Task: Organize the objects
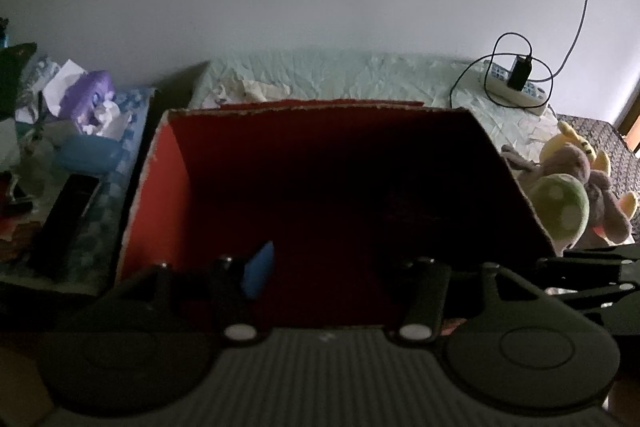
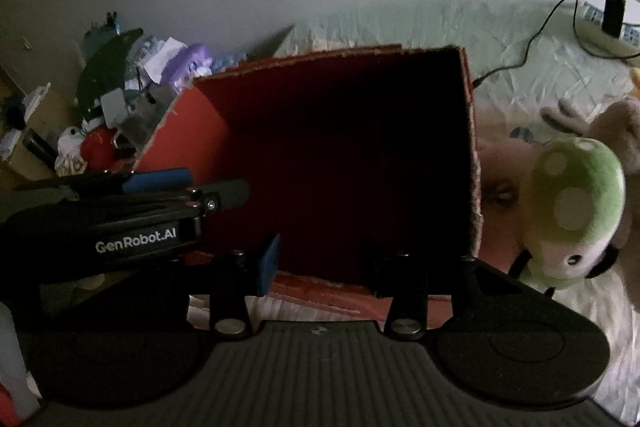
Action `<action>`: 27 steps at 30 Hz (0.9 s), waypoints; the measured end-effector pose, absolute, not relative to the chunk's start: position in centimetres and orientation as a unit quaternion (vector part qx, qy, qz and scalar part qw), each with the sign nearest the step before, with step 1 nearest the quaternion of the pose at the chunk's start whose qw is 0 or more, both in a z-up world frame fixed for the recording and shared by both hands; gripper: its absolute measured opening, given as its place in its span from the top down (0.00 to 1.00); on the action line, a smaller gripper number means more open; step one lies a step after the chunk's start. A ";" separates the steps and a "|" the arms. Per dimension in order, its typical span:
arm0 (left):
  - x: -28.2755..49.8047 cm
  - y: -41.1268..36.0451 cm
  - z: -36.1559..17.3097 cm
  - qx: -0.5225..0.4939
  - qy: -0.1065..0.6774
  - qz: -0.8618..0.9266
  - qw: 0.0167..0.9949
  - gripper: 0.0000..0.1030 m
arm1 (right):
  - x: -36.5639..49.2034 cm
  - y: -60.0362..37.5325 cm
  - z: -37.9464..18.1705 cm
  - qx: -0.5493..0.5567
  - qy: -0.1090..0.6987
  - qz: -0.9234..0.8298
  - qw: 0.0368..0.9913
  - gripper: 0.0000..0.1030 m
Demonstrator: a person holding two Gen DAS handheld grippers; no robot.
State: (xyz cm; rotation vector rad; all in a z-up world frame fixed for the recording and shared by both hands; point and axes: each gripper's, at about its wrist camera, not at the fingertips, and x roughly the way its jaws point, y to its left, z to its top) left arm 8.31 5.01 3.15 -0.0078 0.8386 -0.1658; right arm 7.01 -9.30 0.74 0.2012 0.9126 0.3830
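Observation:
An open red cardboard box stands on the bed, and its inside is dark and looks empty. My left gripper is open, with its fingers spread over the box's near edge and nothing between them. In the right wrist view, my right gripper is open at the near wall of the same box. The left gripper reaches in from the left at the box's left wall. A green spotted mushroom plush lies right of the box, beside a grey-purple plush and a yellow one.
A pale green sheet covers the bed behind the box. On it at the back right lies a power strip with a black charger and cables. A cluttered side table on the left holds a purple tissue pack and a black object.

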 end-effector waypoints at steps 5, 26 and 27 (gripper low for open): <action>6.7 4.7 3.9 0.000 0.400 -0.069 0.914 0.39 | 5.6 -10.0 1.2 0.111 0.403 0.184 0.889 0.54; 2.3 1.6 2.5 0.035 0.427 -0.049 0.902 0.36 | 1.9 -13.0 -0.9 0.138 0.409 0.199 0.880 0.56; 2.2 1.3 2.2 0.037 0.431 -0.050 0.900 0.36 | 1.9 -13.1 -1.1 0.141 0.414 0.198 0.877 0.56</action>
